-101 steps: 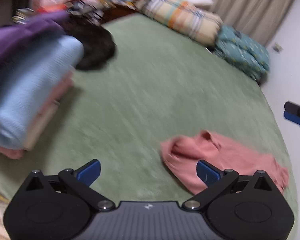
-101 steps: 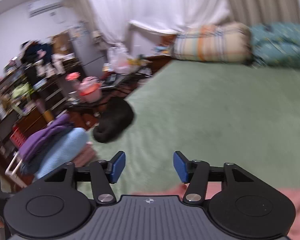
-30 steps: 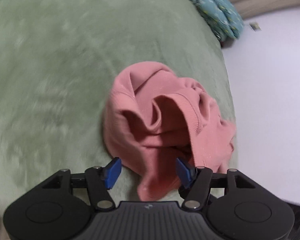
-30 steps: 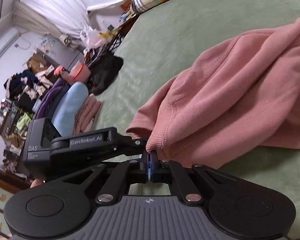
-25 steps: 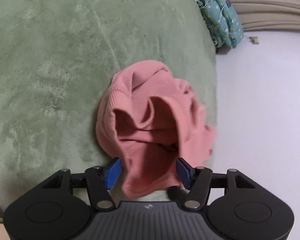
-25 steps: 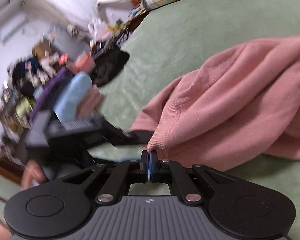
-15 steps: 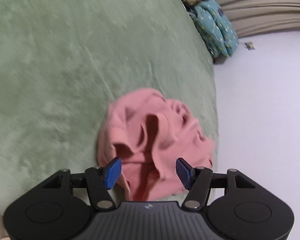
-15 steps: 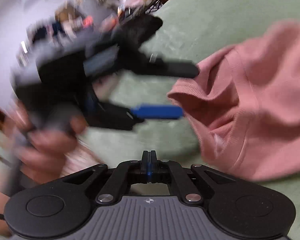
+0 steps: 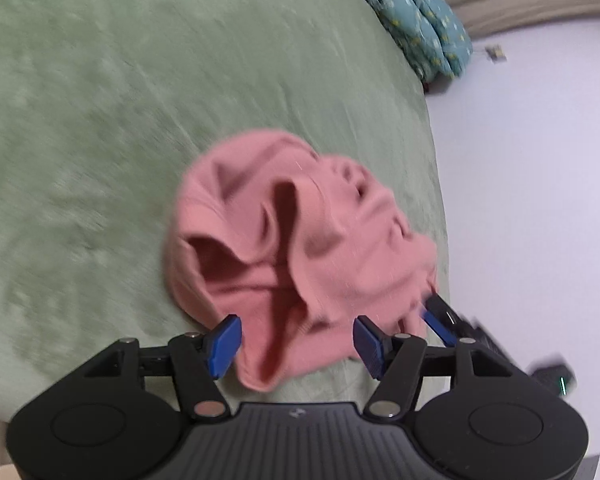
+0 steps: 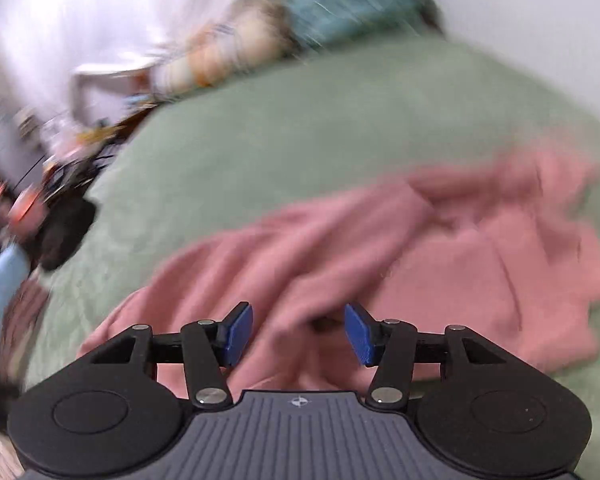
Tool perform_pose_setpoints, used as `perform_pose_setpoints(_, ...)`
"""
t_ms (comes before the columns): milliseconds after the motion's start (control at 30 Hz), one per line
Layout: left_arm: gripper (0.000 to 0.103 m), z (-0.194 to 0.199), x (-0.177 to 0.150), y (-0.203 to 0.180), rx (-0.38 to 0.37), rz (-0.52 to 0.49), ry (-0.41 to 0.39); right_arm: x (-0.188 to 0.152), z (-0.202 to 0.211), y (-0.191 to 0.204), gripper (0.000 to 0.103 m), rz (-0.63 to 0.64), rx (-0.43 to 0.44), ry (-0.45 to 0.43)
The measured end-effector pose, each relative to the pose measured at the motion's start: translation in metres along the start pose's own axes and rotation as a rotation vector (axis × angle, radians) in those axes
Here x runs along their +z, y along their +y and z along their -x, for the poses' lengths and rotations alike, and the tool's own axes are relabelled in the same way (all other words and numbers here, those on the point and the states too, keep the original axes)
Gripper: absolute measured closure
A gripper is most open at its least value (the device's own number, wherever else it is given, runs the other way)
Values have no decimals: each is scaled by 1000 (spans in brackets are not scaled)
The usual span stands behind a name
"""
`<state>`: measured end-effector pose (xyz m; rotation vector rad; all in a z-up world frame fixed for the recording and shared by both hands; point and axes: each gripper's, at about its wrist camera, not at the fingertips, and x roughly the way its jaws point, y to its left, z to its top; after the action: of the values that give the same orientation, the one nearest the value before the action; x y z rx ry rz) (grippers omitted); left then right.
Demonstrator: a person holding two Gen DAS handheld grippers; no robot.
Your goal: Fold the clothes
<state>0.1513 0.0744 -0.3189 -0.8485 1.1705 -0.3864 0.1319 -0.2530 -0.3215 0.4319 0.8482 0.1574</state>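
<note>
On the green bed [image 9: 100,120], at twelve o'clock of the parted, empty left gripper [image 9: 296,344], a soft, light pink top [image 9: 300,240] lies crumpled, best pinched at its ribbed hem, while the right gripper [image 10: 298,334], just opened, holds nothing.

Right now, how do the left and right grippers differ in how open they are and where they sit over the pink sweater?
The left gripper gapes slightly wider than the right gripper, whose fingers have just been opening. The left straddles the pink sweater at its near hem; the right sits over its spread middle. Neither pinches any cloth.
</note>
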Motion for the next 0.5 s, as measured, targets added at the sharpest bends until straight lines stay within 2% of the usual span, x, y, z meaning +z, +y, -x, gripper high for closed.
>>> perform_pose_setpoints(33, 42, -6, -5, -10, -1, -32, 18, 1, -3, -5, 90, -28, 34, -3)
perform_pose_setpoints(67, 42, -10, -7, -16, 2, -50, 28, 3, -6, -10, 100, -56, 68, -6)
perform_pose_setpoints(167, 40, -13, -13, -22, 0, -66, 38, -3, -6, -3, 100, -77, 89, 12)
perform_pose_setpoints(233, 36, -19, -16, -23, -9, -50, 38, -11, 21, -5, 100, -77, 126, 19)
perform_pose_setpoints(333, 36, -36, -20, -24, 2, -8, 34, -34, 64, -18, 100, -155, 207, 30)
perform_pose_setpoints(500, 35, -69, -34, -20, -18, 63, 93, -81, 103, -27, 100, -183, 201, 91)
